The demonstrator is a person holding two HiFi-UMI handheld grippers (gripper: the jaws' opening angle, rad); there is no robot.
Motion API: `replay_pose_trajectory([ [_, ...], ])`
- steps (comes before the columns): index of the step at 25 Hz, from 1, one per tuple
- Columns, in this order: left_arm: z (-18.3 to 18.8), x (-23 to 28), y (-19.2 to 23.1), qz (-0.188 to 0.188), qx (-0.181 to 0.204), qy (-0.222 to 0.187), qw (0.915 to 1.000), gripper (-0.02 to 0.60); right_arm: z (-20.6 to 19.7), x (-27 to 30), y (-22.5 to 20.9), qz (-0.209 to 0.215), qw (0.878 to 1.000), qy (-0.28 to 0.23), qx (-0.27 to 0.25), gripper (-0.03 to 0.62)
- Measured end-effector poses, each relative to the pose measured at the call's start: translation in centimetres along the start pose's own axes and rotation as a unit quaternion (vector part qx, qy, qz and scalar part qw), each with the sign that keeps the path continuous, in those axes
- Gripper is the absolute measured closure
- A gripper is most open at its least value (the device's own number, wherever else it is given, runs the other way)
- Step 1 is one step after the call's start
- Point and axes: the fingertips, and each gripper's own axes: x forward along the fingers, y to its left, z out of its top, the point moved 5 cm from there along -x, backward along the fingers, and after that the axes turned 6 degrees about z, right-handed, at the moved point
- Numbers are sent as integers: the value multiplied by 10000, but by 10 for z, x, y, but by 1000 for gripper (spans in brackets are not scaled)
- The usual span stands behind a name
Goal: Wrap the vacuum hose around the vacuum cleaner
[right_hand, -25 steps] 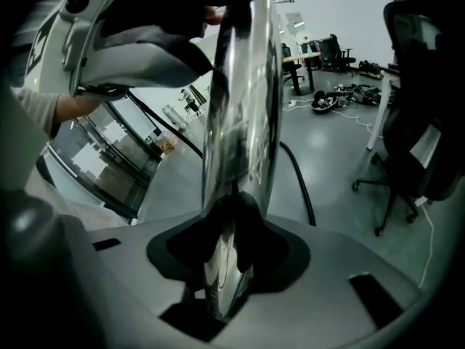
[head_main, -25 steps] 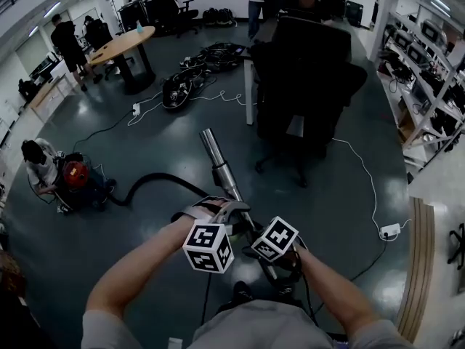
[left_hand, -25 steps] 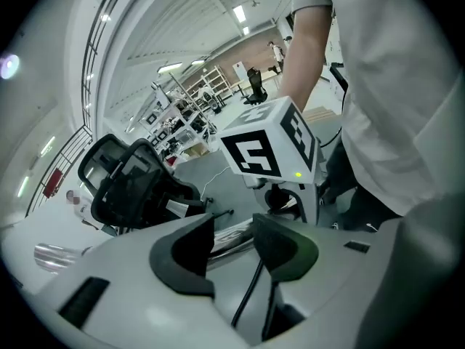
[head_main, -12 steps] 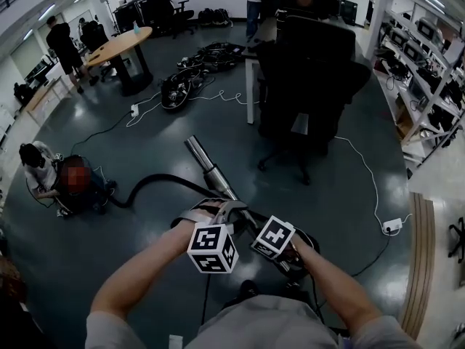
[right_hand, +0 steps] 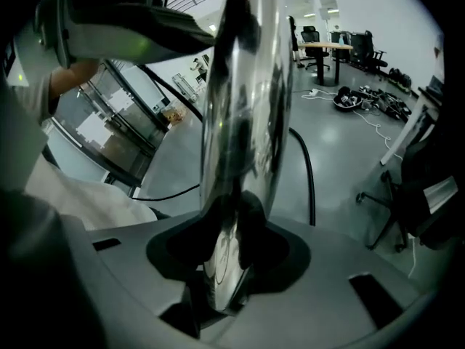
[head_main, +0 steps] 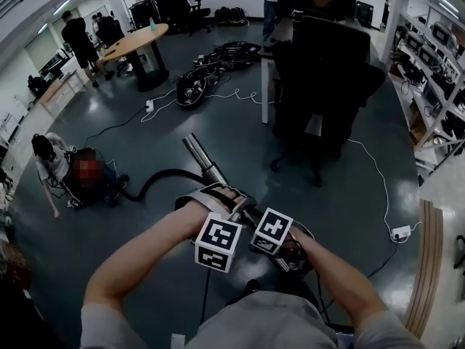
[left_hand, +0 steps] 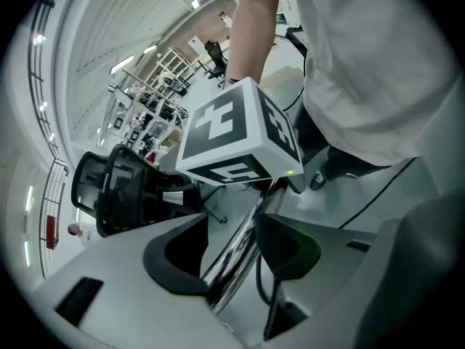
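Head view: wrapping has not begun. The black flexible hose (head_main: 156, 179) lies in one loose curve on the glossy grey-green floor (head_main: 218, 122). It runs from the dark, reddish canister vacuum cleaner (head_main: 94, 187), well off to my left, up to the polished chrome wand tube (head_main: 203, 158) in front of me. No turn of hose lies around the canister. My right gripper (right_hand: 232, 260) is clenched on the tube, dark pads pressed to round, mirror-smooth metal. My left gripper (left_hand: 236, 260) has just been opening its jaws; the tube passes between them against one pad, gap at the other, so released. Judgement: all coiling remains. The chrome looks rigid and slick, the hose limp and springy.
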Motion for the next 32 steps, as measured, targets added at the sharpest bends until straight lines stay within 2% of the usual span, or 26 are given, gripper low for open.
replay_pose_trajectory([
  [5, -3, 1, 8, -1053, -205, 200, 9940, 385, 1, -10, -5, 158, 9988, 212, -412, 445],
  [9, -3, 26, 16, -1684, -214, 622, 9835, 385, -9, -22, -35, 199, 9957, 606, -674, 445],
  [12, 2, 45, 28, -2005, -201, 806, 9762, 385, -18, -33, -55, 281, 9906, 986, -901, 445],
  [14, 5, 58, 42, -2088, -190, 908, 9735, 385, -23, -41, -68, 333, 9874, 1137, -1053, 445],
  [17, 3, 81, 61, -2026, -116, 1147, 9725, 385, -28, -58, -89, 367, 9873, 1094, -1095, 445],
  [19, 2, 97, 71, -1997, -235, 1291, 9710, 385, -32, -68, -102, 396, 9878, 1040, -1093, 445],
  [26, 5, 122, 80, -2225, -1034, 1655, 9552, 387, -47, -82, -121, 541, 9891, 669, -1196, 445],
  [29, -6, 125, 73, -2288, -1496, 1710, 9466, 387, -44, -78, -125, 602, 9887, 481, -1289, 445],
  [32, -16, 128, 57, -2431, -1930, 1675, 9357, 387, -40, -69, -127, 586, 9860, 545, -1464, 445],
])
